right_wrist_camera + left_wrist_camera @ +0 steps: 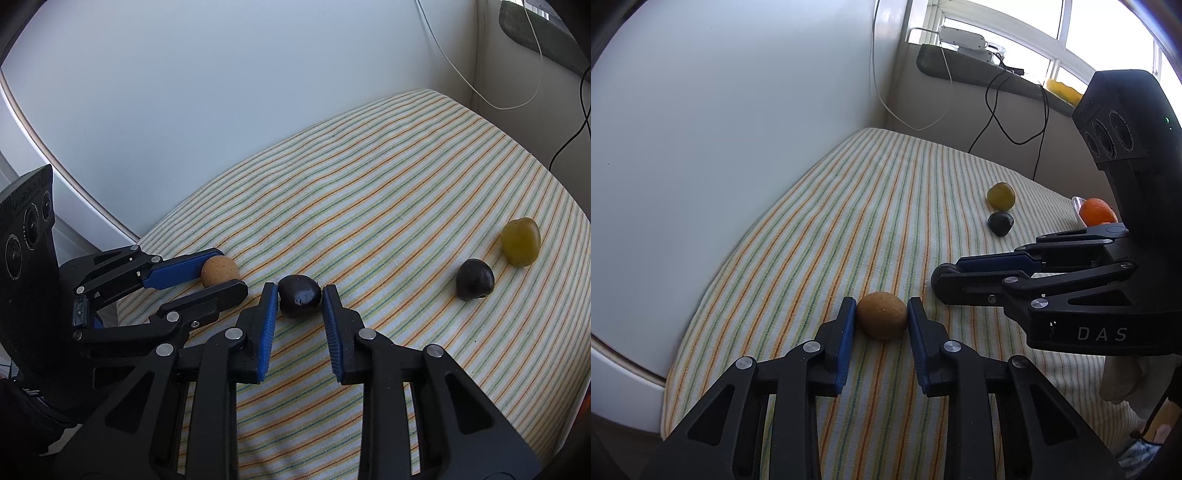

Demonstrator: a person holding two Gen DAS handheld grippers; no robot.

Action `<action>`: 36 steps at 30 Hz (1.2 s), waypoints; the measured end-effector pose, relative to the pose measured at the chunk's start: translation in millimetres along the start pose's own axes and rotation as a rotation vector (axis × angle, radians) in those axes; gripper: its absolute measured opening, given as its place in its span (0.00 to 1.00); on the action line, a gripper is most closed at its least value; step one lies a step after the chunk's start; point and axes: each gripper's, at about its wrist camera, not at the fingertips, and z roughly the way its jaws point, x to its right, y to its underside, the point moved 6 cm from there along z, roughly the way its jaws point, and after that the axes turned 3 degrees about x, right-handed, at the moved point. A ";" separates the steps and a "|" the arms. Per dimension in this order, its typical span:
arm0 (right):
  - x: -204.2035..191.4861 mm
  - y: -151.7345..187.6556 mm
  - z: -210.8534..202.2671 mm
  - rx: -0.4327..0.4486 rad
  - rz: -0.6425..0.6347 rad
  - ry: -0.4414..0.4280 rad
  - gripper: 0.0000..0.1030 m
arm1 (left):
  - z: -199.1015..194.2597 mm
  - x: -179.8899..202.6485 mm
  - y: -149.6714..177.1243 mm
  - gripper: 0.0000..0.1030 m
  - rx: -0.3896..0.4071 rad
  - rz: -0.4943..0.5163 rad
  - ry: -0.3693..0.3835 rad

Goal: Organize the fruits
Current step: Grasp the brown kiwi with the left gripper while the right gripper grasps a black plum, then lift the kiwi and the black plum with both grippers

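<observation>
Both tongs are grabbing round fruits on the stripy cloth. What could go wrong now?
1. The brown fruit is pinched only at the tips of the left tongs, so it might slip out and roll.
2. The dark fruit sits right at the tips of the right tongs too, so it could pop free.
3. The two tongs are close together and might bump when lifting.

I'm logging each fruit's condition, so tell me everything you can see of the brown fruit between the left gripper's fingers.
The brown fruit is a small egg-shaped piece with a matte tan skin, finely speckled, with no visible damage. It lies on its side on the striped cloth. The left gripper brackets it, its blue-padded fingers pressed against both sides. It appears to rest on the cloth, not lifted. The dark fruit lies apart from it.
</observation>
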 end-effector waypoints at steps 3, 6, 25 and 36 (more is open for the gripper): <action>0.4 0.3 -1.0 0.005 0.004 0.000 0.24 | -1.1 1.5 -0.8 0.25 0.003 -0.002 0.003; 2.1 1.0 -5.4 0.014 0.010 -0.002 0.24 | -3.1 5.0 -1.3 0.25 0.007 0.002 0.008; 31.4 16.9 -77.0 0.130 0.066 0.027 0.24 | -28.1 55.0 -19.1 0.25 0.068 0.041 0.086; 50.0 22.9 -113.1 0.192 0.099 0.053 0.24 | -35.2 90.0 -28.6 0.25 0.087 0.080 0.134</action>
